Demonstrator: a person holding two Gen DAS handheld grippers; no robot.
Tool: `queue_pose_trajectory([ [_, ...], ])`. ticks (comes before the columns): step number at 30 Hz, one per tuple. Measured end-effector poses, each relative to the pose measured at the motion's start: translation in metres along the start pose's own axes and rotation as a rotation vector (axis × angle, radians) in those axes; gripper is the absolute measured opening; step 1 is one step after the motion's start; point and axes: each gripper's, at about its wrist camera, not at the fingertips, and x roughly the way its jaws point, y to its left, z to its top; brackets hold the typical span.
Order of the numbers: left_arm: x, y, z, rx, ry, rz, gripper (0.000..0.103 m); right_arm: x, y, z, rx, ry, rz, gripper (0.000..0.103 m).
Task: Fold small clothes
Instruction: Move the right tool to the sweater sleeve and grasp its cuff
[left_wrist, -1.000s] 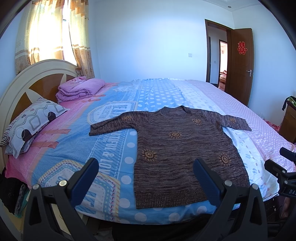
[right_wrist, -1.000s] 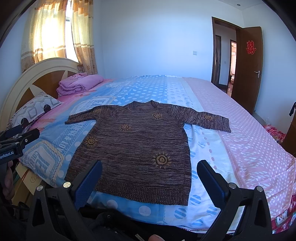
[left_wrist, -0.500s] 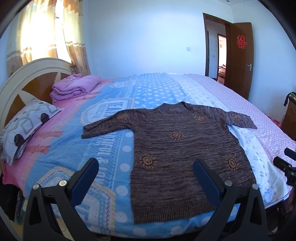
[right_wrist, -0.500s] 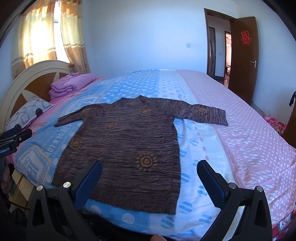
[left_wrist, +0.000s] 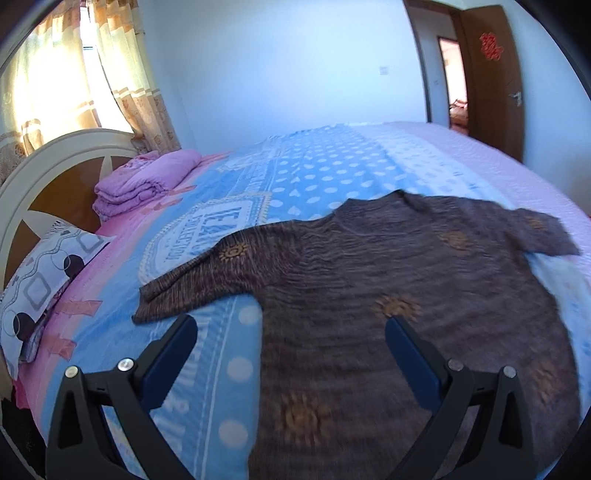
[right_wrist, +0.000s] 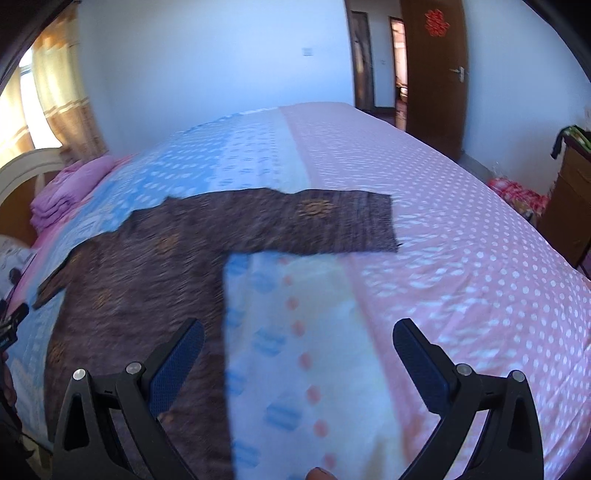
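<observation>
A brown knitted sweater (left_wrist: 369, 288) with orange sun motifs lies flat and spread on the bed, both sleeves stretched sideways. In the left wrist view my left gripper (left_wrist: 290, 326) hovers open over the sweater's left side, just below the left sleeve (left_wrist: 192, 280). In the right wrist view the sweater (right_wrist: 147, 280) fills the left half, and its right sleeve (right_wrist: 332, 225) reaches toward the middle. My right gripper (right_wrist: 298, 330) is open above the bedsheet beside the sweater's right edge, below that sleeve. Nothing sits between either pair of fingers.
The bed (left_wrist: 332, 177) has a blue, white and pink dotted sheet. A folded purple blanket (left_wrist: 144, 181) and a patterned pillow (left_wrist: 40, 280) lie by the headboard (left_wrist: 55, 177). An open wooden door (right_wrist: 432, 74) and a cabinet (right_wrist: 569, 199) stand at the right.
Both grippers have moved forward and lower over the bed, closer to the sweater. The left view now faces the left sleeve, the right view the right sleeve. Both stay open.
</observation>
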Motion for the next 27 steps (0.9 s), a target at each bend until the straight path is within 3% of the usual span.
queue_pose_trajectory([
  [3, 0.028, -0.003, 0.009, -0.009, 0.016, 0.023, 0.103, 0.031, -0.030, 0.022, 0.054, 0.022, -0.044, 0.101],
  [8, 0.069, -0.010, 0.020, -0.025, 0.049, 0.047, 0.103, 0.081, -0.070, 0.055, 0.120, 0.068, -0.094, 0.091],
  [10, 0.084, -0.013, 0.024, -0.026, 0.065, 0.056, 0.103, 0.095, -0.079, 0.065, 0.135, 0.074, -0.112, 0.089],
  [12, 0.096, -0.015, 0.027, -0.032, 0.081, 0.061, 0.103, 0.108, -0.087, 0.076, 0.140, 0.076, -0.117, 0.079],
  [19, 0.121, -0.010, 0.028, -0.075, 0.138, 0.085, 0.103, 0.155, -0.103, 0.098, 0.176, 0.131, -0.121, 0.069],
  [21, 0.126, -0.007, 0.027, -0.085, 0.152, 0.084, 0.103, 0.168, -0.105, 0.101, 0.184, 0.154, -0.124, 0.052],
  [25, 0.132, -0.002, 0.024, -0.111, 0.173, 0.069, 0.103, 0.186, -0.105, 0.104, 0.173, 0.165, -0.144, 0.043],
  [26, 0.132, -0.001, 0.023, -0.117, 0.174, 0.063, 0.103, 0.186, -0.103, 0.104, 0.166, 0.161, -0.138, 0.031],
  [27, 0.133, -0.001, 0.023, -0.120, 0.174, 0.059, 0.103, 0.186, -0.100, 0.105, 0.154, 0.158, -0.121, 0.011],
])
